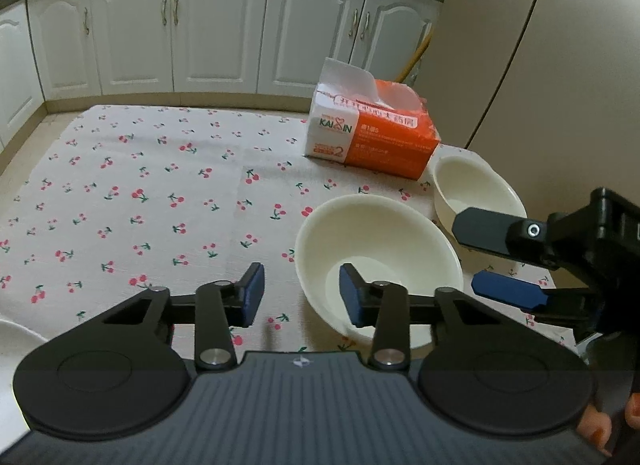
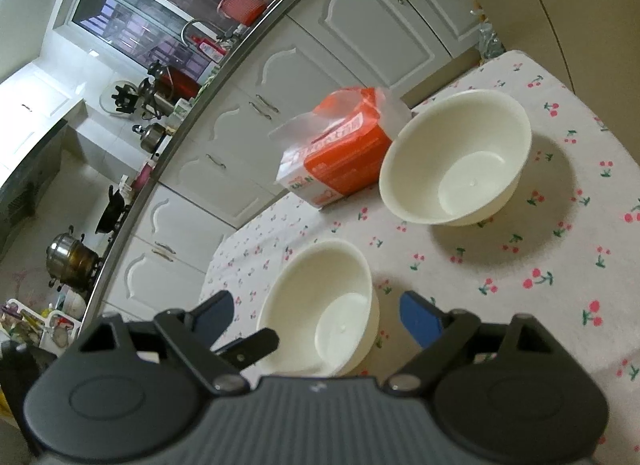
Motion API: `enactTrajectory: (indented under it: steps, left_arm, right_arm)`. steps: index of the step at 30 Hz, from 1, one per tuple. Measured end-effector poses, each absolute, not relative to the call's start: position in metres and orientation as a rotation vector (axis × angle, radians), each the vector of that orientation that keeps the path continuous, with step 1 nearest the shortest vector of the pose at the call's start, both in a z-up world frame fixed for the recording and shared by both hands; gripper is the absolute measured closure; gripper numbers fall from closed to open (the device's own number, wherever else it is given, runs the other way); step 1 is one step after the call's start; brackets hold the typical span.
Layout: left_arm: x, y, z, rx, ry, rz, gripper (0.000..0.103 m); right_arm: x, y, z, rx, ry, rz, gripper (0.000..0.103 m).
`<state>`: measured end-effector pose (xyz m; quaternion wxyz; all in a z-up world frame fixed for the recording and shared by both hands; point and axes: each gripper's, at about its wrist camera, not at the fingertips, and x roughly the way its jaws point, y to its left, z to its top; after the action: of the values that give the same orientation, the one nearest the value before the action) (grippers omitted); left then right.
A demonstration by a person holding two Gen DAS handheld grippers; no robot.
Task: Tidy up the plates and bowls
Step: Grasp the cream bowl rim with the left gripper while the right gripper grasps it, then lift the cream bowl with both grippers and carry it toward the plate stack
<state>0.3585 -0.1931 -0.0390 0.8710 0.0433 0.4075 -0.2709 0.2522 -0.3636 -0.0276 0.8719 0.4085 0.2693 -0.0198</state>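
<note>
Two cream bowls stand on the cherry-print tablecloth. The near bowl sits just ahead of my left gripper, which is open; its right finger is over the bowl's near rim, its left finger is over the cloth. The far bowl stands behind it by the right table edge. My right gripper enters the left wrist view from the right, open. In the right wrist view my right gripper is open around the near bowl; the far bowl stands beyond.
An orange and white tissue box stands at the back of the table, also in the right wrist view. A white plate edge shows at the lower left. White cabinets line the room behind. A fridge stands at right.
</note>
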Motion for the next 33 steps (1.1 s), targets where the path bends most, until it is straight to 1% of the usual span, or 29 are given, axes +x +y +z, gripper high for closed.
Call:
enactTrajectory:
  steps: [4,7,19,22,24,33]
  left_arm:
    - [0.358,-0.198,-0.042,0.102,0.853,-0.577,0.064]
    - [0.357,-0.201,-0.043,0.101,0.861,-0.588,0.067]
    - [0.355,-0.203,-0.042,0.046,0.858,-0.622,0.068]
    - [0.351,-0.201,-0.039,0.031,0.849,-0.629,0.068]
    - [0.348,-0.2,-0.036,0.025,0.842,-0.636,0.068]
    - [0.326,-0.191,-0.024,0.005,0.815,-0.671,0.068]
  right_arm:
    - [0.254,-0.366,-0.029,0.864,0.563,-0.021,0.012]
    - [0.254,-0.368,-0.032,0.882,0.564,-0.007,0.012]
    - [0.247,-0.367,-0.028,0.913,0.545,0.033,0.01]
    - [0.242,-0.364,-0.023,0.904,0.534,0.036,0.009]
    - [0.241,-0.361,-0.021,0.904,0.529,0.042,0.007]
    - [0.223,-0.351,-0.008,0.887,0.494,0.059,0.007]
